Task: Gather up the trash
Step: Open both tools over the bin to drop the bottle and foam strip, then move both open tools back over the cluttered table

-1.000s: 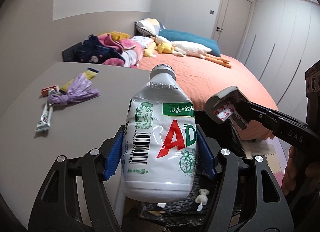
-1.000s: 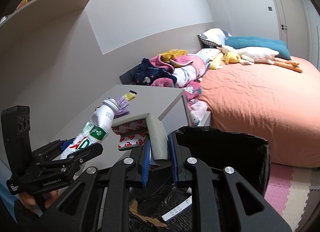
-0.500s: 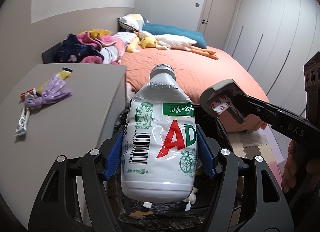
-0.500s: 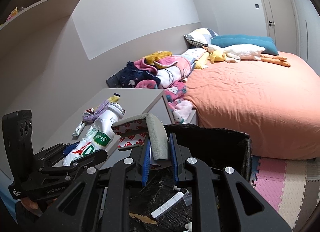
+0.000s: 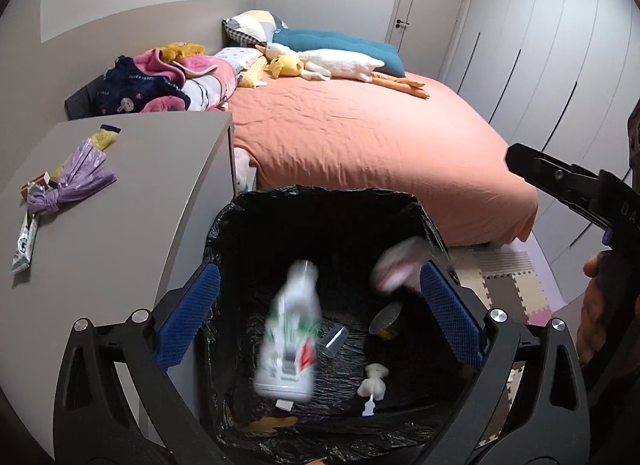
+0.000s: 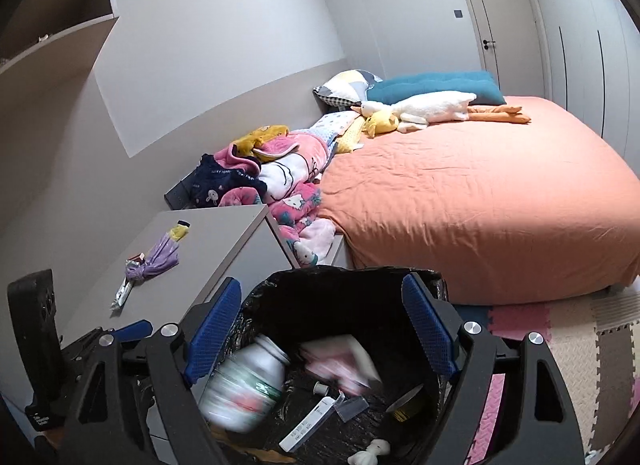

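Wrappers [image 5: 60,189] lie on table [image 5: 132,201] beside bin [image 5: 320,201].

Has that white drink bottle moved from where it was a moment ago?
Yes. The bottle has left the open left hand-held gripper and dropped, blurred, inside the black-lined bin beside the grey table.

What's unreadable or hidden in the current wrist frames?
- Bottle: motion-blurred in both views; label unreadable, and whether it has landed is unclear.
- Pink-and-white packet: blurred in both views; shape and print lost.
- Bin floor: partly covered by the left gripper frame, and in the right wrist view by the right gripper.
- Wrappers on the cabinet: under the purple bag, too small to read.
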The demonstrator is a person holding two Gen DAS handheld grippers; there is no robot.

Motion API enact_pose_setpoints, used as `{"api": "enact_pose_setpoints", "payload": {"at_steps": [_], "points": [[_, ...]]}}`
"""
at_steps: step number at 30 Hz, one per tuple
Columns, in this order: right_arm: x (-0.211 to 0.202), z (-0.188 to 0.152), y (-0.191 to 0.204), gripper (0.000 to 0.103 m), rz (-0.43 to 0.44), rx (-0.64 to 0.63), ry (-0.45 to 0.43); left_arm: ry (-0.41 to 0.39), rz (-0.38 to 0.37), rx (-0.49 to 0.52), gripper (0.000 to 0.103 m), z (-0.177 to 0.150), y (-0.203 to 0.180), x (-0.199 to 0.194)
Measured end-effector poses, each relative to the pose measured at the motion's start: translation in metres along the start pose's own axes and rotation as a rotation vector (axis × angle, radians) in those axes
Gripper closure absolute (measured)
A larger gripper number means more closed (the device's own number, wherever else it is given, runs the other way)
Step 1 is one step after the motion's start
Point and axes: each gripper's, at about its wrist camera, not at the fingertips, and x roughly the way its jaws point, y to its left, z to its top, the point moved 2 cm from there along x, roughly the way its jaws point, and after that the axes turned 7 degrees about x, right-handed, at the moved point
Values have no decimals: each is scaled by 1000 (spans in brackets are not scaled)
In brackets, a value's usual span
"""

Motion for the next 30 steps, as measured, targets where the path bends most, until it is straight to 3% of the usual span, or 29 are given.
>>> {"api": "enact_pose_setpoints", "payload": {"at_steps": [19, 30], "points": [[20, -10, 26, 20, 42, -34, 50, -14, 37, -55, 6, -10, 27, -10], [47, -17, 67, 20, 88, -87, 93, -31, 126, -93, 6, -16, 67, -23]]}}
